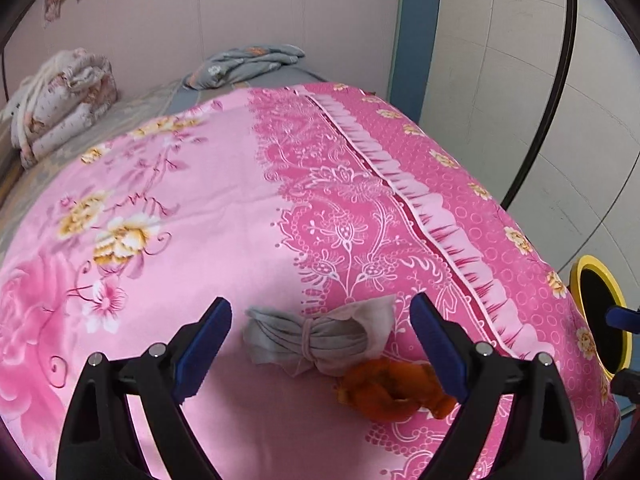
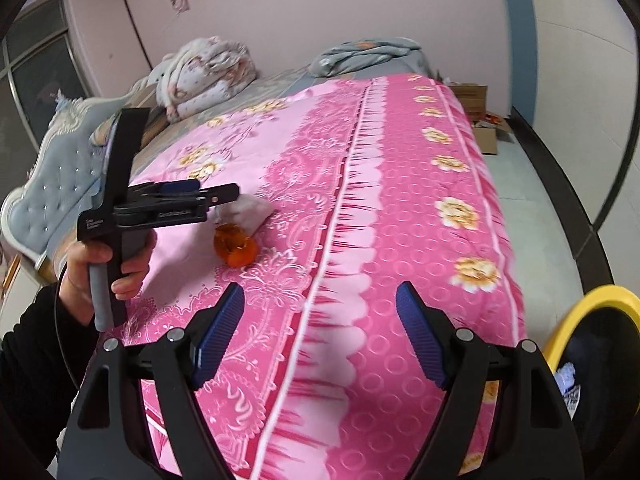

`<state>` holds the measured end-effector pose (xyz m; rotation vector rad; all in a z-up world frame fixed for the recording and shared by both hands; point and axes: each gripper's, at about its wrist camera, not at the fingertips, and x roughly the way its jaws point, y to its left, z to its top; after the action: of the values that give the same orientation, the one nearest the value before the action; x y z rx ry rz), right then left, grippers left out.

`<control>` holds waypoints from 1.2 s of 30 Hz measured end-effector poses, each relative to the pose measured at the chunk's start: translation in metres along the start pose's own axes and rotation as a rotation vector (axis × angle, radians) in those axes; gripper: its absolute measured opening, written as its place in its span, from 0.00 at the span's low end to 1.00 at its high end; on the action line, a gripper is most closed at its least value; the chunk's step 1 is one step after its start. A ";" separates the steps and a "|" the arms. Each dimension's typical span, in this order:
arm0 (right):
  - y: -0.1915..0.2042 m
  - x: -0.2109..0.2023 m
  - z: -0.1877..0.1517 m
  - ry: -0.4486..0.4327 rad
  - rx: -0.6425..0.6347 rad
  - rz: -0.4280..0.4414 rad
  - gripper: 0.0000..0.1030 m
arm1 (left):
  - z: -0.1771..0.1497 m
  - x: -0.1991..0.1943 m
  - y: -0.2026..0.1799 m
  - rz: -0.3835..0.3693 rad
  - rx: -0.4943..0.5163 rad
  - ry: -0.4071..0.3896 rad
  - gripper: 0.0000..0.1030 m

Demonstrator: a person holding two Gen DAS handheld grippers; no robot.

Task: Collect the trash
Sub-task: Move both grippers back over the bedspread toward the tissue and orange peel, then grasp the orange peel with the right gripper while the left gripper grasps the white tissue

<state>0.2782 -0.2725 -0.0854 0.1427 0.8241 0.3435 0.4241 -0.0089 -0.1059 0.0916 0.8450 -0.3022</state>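
A grey-white crumpled wrapper tied in the middle lies on the pink bedspread. An orange peel lies just right of it. My left gripper is open, its jaws wide on either side of the wrapper and just above it. In the right wrist view the left gripper hovers over the wrapper and the peel. My right gripper is open and empty above the bed's near edge. A yellow-rimmed trash bin with a black liner stands on the floor at right; it also shows in the left wrist view.
Folded quilts and a grey pillow lie at the far end of the bed. A padded headboard is at left. Cardboard boxes sit on the floor beyond the bed.
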 end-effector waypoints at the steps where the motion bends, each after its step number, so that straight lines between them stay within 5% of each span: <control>1: 0.002 0.004 0.001 0.004 -0.004 0.003 0.72 | -0.001 0.002 0.001 -0.010 0.002 0.006 0.85; 6: 0.016 0.025 0.006 0.034 -0.029 0.024 0.72 | -0.003 0.018 -0.002 -0.023 0.051 0.029 0.83; 10: 0.028 0.041 0.009 0.054 -0.050 0.039 0.72 | -0.003 0.033 0.002 -0.059 0.049 0.067 0.61; 14: 0.039 0.058 0.014 0.075 -0.087 0.051 0.72 | -0.004 0.039 0.009 -0.103 0.031 0.066 0.49; 21: 0.059 0.092 0.024 0.108 -0.149 0.067 0.72 | -0.003 0.047 0.044 -0.256 -0.141 0.061 0.28; 31: 0.090 0.141 0.030 0.153 -0.266 0.064 0.71 | -0.009 0.057 0.054 -0.356 -0.182 0.052 0.27; 36: 0.094 0.159 0.031 0.185 -0.284 0.059 0.54 | -0.011 0.055 0.051 -0.363 -0.165 0.037 0.31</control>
<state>0.3783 -0.1283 -0.1510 -0.1322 0.9454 0.5313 0.4662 0.0296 -0.1563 -0.2137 0.9189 -0.5706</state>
